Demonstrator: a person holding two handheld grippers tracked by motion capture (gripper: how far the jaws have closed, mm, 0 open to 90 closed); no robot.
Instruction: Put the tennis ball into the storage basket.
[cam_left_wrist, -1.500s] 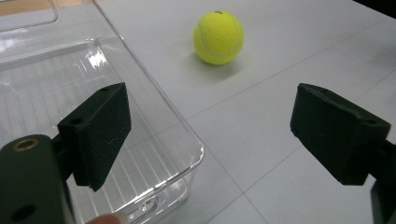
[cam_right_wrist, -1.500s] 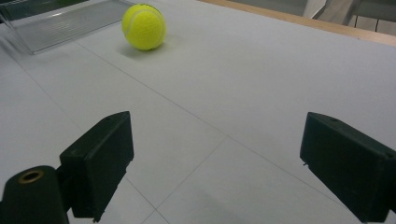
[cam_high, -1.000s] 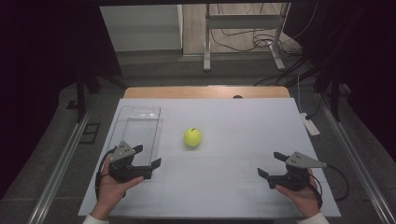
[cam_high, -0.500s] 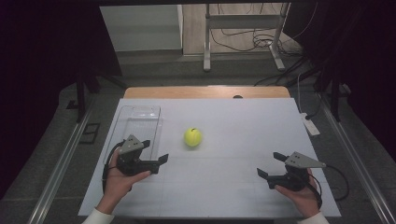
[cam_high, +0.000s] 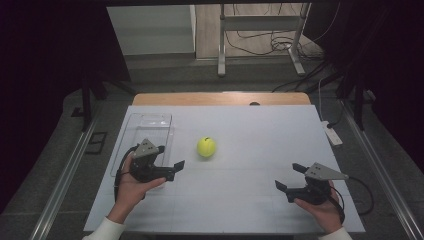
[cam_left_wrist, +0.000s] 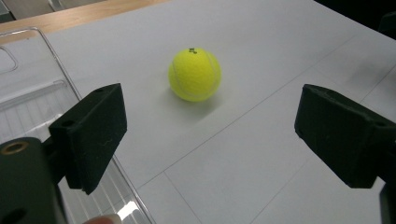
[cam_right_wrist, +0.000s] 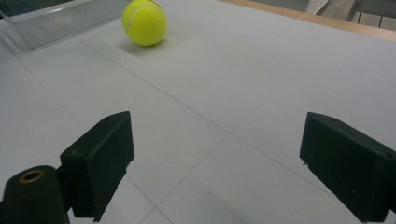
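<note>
A yellow tennis ball (cam_high: 206, 147) lies on the white table (cam_high: 250, 130), near its middle. In the left gripper view the ball (cam_left_wrist: 194, 74) sits a short way ahead of the jaws. My left gripper (cam_high: 170, 162) is held at the left, beside a clear plastic tray (cam_high: 150, 122). Its jaws have just been opening, stand wide apart and hold nothing. My right gripper (cam_high: 289, 179) rests at the front right, open and empty. From there the ball (cam_right_wrist: 144, 22) shows far off at the upper left.
The clear tray (cam_left_wrist: 28, 88) lies along the table's left side, close to my left hand. A wooden strip (cam_high: 220, 98) borders the far edge. Metal rails run along both sides, and cables and a stand sit on the floor beyond.
My left gripper has moved right and slightly forward, toward the ball, and its jaws have spread wider. The right gripper and the ball have stayed put.
</note>
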